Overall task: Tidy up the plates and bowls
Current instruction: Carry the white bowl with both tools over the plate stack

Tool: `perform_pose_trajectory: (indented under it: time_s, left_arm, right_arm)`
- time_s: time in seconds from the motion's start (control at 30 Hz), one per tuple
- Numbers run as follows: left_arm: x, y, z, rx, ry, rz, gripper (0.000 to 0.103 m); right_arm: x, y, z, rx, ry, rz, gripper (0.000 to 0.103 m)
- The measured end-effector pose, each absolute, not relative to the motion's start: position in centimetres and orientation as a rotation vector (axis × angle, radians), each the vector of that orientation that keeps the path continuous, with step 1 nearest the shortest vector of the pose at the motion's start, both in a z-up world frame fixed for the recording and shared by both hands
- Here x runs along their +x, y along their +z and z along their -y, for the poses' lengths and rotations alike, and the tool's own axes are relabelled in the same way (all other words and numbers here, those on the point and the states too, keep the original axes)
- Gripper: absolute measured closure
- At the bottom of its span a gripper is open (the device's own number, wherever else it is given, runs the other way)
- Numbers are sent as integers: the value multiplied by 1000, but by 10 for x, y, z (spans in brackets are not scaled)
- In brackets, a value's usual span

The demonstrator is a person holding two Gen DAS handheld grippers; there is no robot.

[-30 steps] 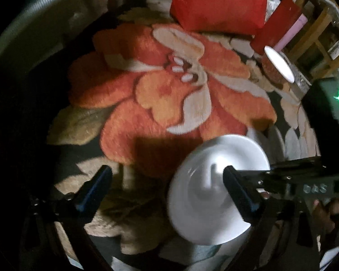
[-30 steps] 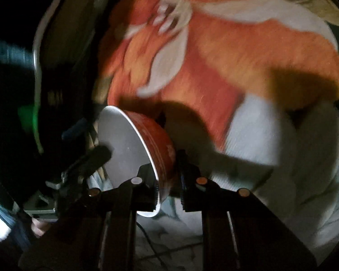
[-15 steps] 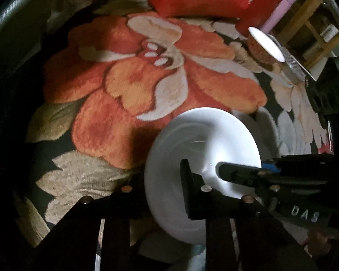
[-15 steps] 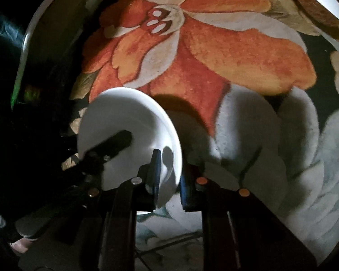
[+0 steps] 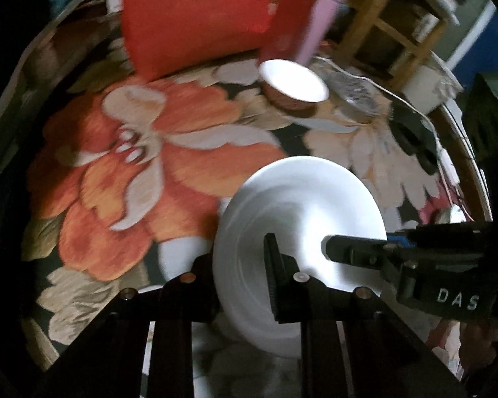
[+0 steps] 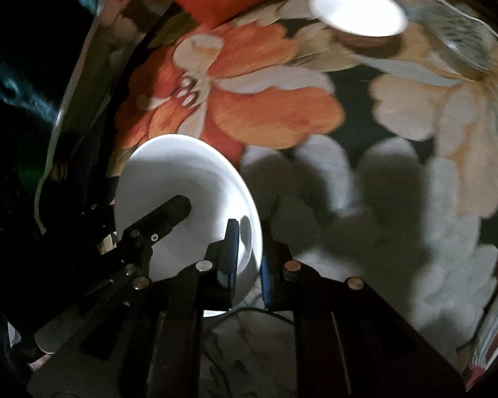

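Both grippers, left (image 5: 239, 265) and right (image 6: 249, 248), had their fingers clamped on one white plate (image 5: 298, 232) (rim, opposite sides); next it needed carrying toward the bowl (image 5: 293, 81) at one o'clock.

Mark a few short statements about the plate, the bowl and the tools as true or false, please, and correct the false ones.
1. Both the left tool and the right tool grip the plate. True.
2. The plate lies flat on the cloth. False: it is held up, tilted on edge.
3. A bowl stands near the red bag. True.
4. The bowl is upside down. False: it opens upward, showing its white inside.
5. The cloth is plain. False: it bears large flowers.
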State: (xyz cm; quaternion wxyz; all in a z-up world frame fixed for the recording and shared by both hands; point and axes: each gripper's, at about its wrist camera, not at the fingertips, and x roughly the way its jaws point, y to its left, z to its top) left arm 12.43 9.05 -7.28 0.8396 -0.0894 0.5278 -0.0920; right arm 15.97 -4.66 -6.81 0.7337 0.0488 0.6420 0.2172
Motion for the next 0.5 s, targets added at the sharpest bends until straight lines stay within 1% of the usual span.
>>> perform_pose_trajectory:
  time_s: [0.23, 0.5]
  left_arm:
    - [125, -58, -42, -155, -273, -1100, 82]
    - [125, -57, 5, -115, -340, -1112, 82]
  right_arm:
    - [144, -50, 98, 145, 387, -1362, 91]
    - [131, -43, 149, 175, 326, -1365, 91]
